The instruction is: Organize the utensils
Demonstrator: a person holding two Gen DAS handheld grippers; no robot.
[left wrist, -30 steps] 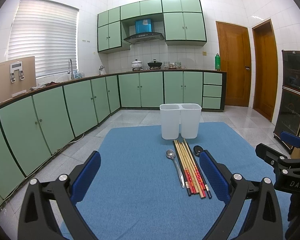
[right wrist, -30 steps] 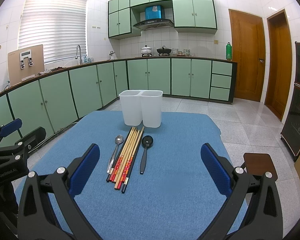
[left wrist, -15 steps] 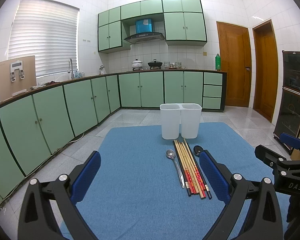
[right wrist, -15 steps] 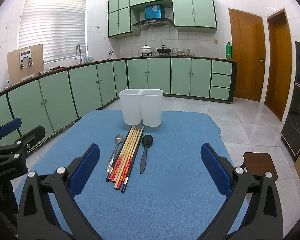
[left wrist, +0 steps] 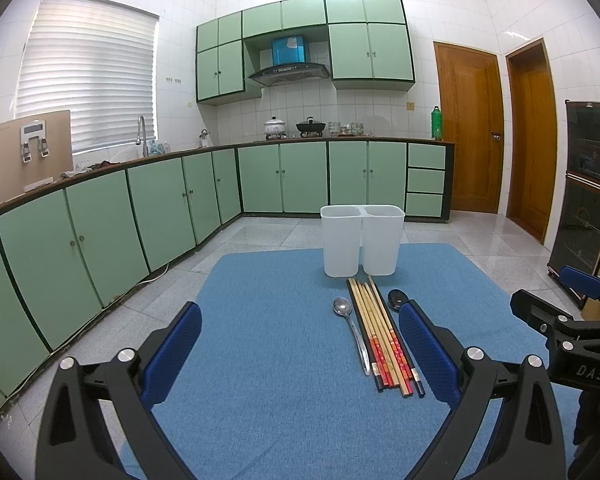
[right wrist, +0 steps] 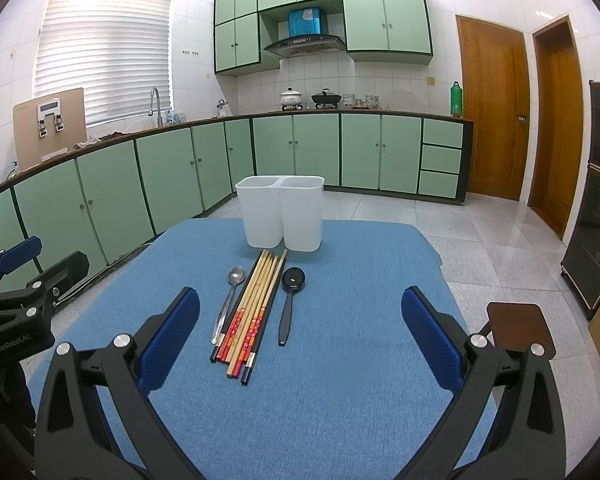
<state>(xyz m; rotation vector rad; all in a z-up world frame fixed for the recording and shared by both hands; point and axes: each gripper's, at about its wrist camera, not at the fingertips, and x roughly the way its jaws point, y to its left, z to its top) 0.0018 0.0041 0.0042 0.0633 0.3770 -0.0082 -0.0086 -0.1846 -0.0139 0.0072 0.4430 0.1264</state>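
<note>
Nothing on the table has shifted since a second ago; my two claws have held almost the same pose, with only a faint drift in the views.

I hold my left gripper (left wrist: 300,348) above the near part of a blue mat (left wrist: 268,360), its blue-padded fingers (left wrist: 172,354) spread wide with nothing between them. I hold my right gripper (right wrist: 300,340) the same way, jaws wide apart and empty, low over the mat (right wrist: 340,380). Each claw shows at the edge of the other's view: the right gripper (left wrist: 572,328) at the right side, the left gripper (right wrist: 20,304) at the left side.

On the mat, ahead of both claws, the utensils lie in a row, handles toward me. A metal spoon (right wrist: 228,304) lies on the left, just beside a bundle of chopsticks (right wrist: 252,308) with red-patterned near ends. A black spoon (right wrist: 289,304) lies to their right, slightly apart. From the left wrist view the same metal spoon (left wrist: 352,332) and chopsticks (left wrist: 380,336) are plain, while my right-hand finger partly hides the black spoon (left wrist: 398,300).

Beyond the far tips of the chopsticks stands a white two-compartment holder (right wrist: 280,212), upright, near the mat's far edge (left wrist: 362,240).

Behind it run green kitchen cabinets (right wrist: 172,176) and two wooden doors (right wrist: 492,108).
</note>
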